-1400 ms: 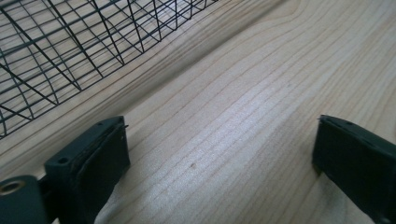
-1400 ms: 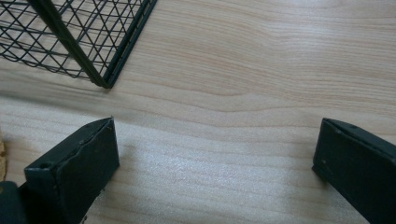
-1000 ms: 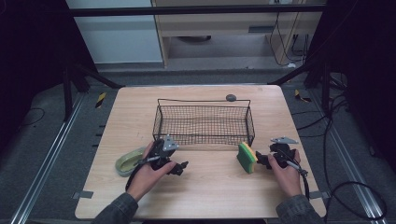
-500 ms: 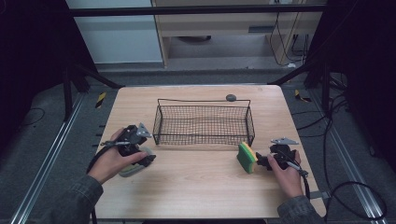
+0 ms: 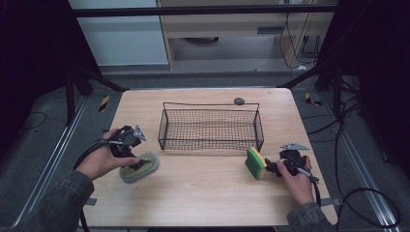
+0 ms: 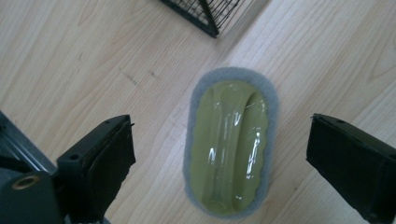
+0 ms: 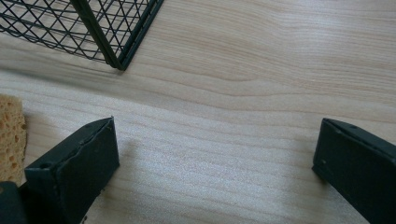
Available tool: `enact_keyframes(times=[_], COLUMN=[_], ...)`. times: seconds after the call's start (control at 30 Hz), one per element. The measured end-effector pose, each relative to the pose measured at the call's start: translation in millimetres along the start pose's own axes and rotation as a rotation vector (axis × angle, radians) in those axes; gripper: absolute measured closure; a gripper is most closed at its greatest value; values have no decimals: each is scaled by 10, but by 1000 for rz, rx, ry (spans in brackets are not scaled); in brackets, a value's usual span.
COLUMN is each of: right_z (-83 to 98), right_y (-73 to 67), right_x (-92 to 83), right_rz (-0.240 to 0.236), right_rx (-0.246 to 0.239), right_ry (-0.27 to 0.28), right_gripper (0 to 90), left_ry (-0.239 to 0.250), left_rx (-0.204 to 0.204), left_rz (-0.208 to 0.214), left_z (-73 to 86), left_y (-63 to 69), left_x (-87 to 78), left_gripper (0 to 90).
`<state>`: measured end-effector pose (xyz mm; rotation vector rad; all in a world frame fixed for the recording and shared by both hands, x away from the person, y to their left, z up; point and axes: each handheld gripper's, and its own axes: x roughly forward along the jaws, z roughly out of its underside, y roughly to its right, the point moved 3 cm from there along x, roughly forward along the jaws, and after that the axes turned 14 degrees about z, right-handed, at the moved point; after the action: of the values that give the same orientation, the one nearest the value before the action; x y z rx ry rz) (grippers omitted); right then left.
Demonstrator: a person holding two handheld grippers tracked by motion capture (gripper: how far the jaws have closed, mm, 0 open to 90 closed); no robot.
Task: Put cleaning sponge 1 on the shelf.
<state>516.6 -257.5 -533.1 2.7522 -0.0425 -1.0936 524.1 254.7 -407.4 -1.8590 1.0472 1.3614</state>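
Observation:
An oval pad (image 5: 140, 167) with an olive-green glossy top and a grey rim lies flat on the table's left side. My left gripper (image 5: 135, 157) hangs just above it, open; in the left gripper view the oval pad (image 6: 229, 144) lies below the gap of the left gripper (image 6: 222, 133), untouched. A green-and-yellow sponge (image 5: 255, 163) stands on edge at the right. My right gripper (image 5: 271, 167) sits just right of it, open. In the right gripper view the right gripper (image 7: 217, 135) holds nothing, and the sponge (image 7: 11, 135) shows at the left edge.
A black wire basket (image 5: 211, 128) stands at the table's middle; its corner shows as the basket (image 6: 205, 14) and the basket (image 7: 93, 32) in the gripper views. A small dark round object (image 5: 239, 101) lies behind it. Bare wood stretches along the front of the table (image 5: 203, 198).
My left gripper has swung from the pad's right side to the left and back, and now points down over the pad. The right gripper and the sponge have stayed put.

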Motion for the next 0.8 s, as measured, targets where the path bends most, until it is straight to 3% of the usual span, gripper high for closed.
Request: enact_keyframes(times=[0.2, 0.37, 0.47, 0.57, 0.8], right_z=[6, 3, 3, 8, 11], right_y=[-2, -5, -5, -9, -6], right_x=[-10, -12, -12, -15, -15], right_rz=[-2, -3, -3, -4, -7], right_rx=[-1, 2, 2, 9, 5], right_ry=[0, -5, -5, -2, 1], right_gripper=[5, 5, 5, 5, 5], left_ry=[-22, -50, -70, -77, -99], left_rx=[-7, -4, -7, 4, 13], left_rz=[20, 66, 83, 104, 119], left_z=[65, 81, 86, 86, 88], left_y=[-82, -107, -118, -99, -94], left_x=[45, 125, 179, 245, 377], left_gripper=[167, 242, 371, 425, 451])
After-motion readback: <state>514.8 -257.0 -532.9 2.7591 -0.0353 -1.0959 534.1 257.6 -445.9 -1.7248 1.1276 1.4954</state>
